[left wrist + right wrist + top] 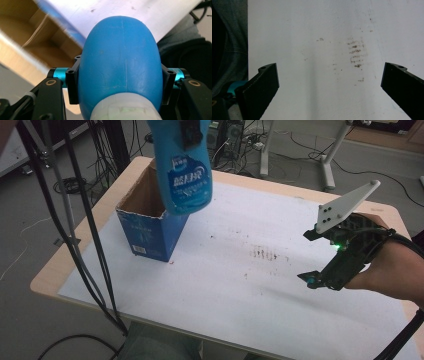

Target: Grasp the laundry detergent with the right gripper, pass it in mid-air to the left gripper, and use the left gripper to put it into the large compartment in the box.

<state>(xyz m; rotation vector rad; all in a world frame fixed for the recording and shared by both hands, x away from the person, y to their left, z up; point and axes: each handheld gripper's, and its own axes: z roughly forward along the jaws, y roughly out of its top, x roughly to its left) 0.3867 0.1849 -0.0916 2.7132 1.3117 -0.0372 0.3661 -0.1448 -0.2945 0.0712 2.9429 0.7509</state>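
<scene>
A blue plastic bottle (184, 170) with a white label hangs above the open blue cardboard box (150, 232), its base pointing down over the box's right rim. My left gripper (192, 132) is shut on it near the top of the high view. In the left gripper view the bottle (120, 57) sits clamped between both black pads of the left gripper (120, 82), white cap towards the camera, with the box's brown inside (25, 30) beyond. My right gripper (307, 256) hovers open over the right side of the table, and in its own view the right gripper (332, 75) holds nothing.
A white sheet (250, 290) covers the wooden table (50, 275), with dark smudges (262, 254) at its middle, also under the right gripper (355, 53). Black cables and poles (85, 235) hang down past the table's left edge. A person's trousers (150, 345) are at the front edge.
</scene>
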